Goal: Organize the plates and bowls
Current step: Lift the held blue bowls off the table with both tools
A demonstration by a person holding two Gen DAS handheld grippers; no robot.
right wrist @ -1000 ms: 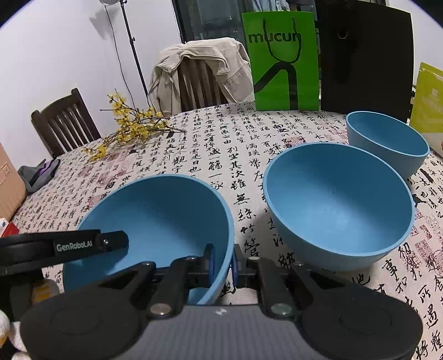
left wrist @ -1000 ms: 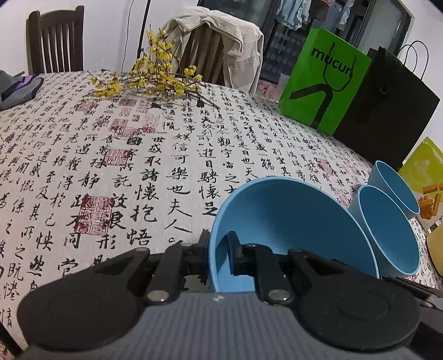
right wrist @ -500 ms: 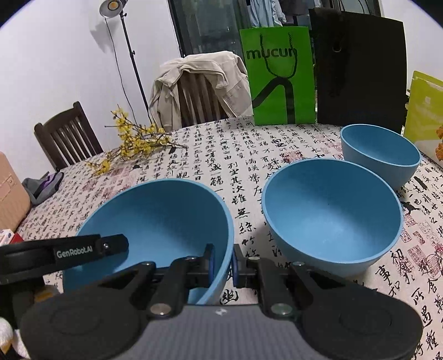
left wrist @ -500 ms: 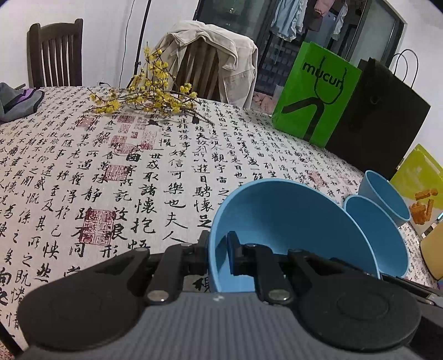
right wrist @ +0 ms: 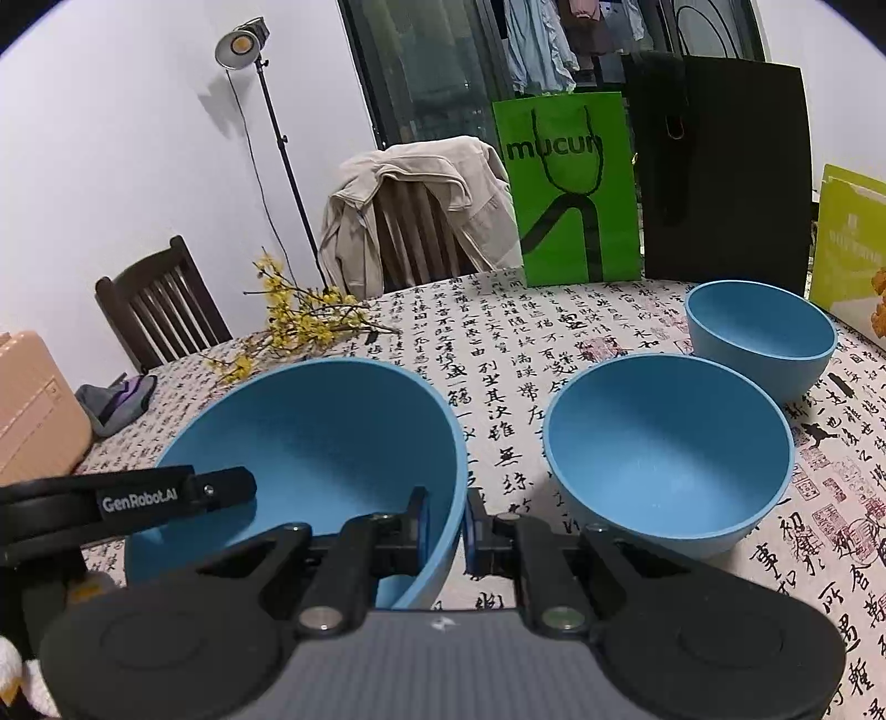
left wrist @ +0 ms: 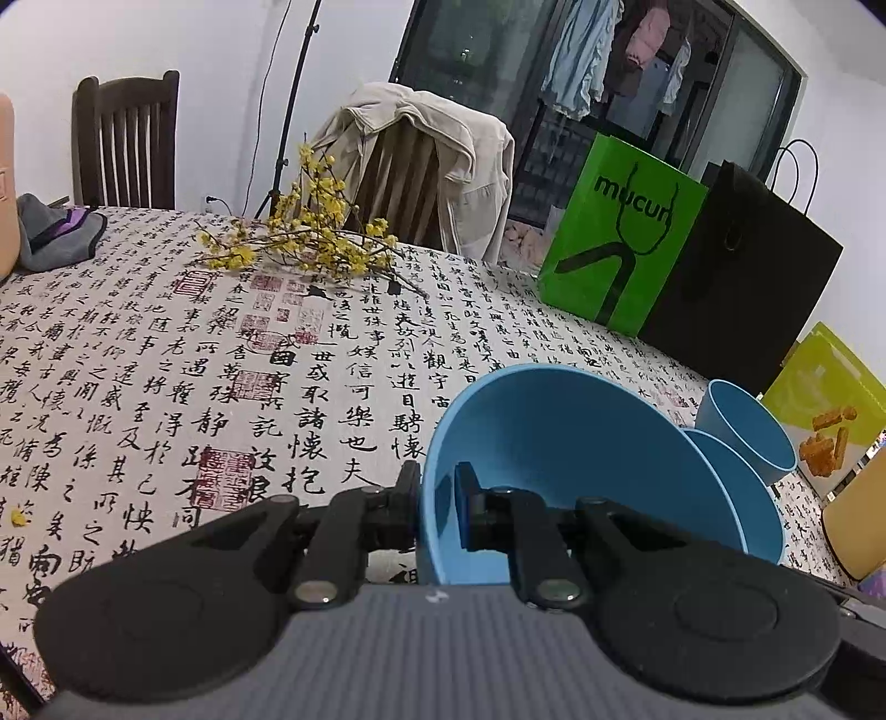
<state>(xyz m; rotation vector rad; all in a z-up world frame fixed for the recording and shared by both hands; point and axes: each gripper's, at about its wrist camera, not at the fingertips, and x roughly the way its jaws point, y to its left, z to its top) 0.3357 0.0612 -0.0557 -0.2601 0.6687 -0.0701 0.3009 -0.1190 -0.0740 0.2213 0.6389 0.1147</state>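
— blue matte plastic, that's what both my tongs have hold of. the left gripper points down at a slant, its jaws clamped on the rim of the large blue bowl, one pad outside the wall and one inside.

— and your other hand?

— same slanted pose. the right gripper pinches the near right rim of that bowl, so i'm carrying it between the two, on the near left side of the table.

— what does each camera give you that the other doesn't?

— from the right wrist i see into all three bowls: the medium blue bowl sits on the tablecloth just right of mine, and the small blue bowl stands farther right behind it. i also catch the other gripper's black arm with its white lettering, and a lamp on a stand. from the left wrist the held bowl hides most of the other two, yet i get a wide stretch of cloth and a grey and purple bundle at the far left.

— textures?

— cream cloth printed with black calligraphy and red seals. yellow flowering twigs lie on its far side. a glossy green paper bag and a black bag stand at the far edge. a beige jacket drapes a slatted wooden chair.
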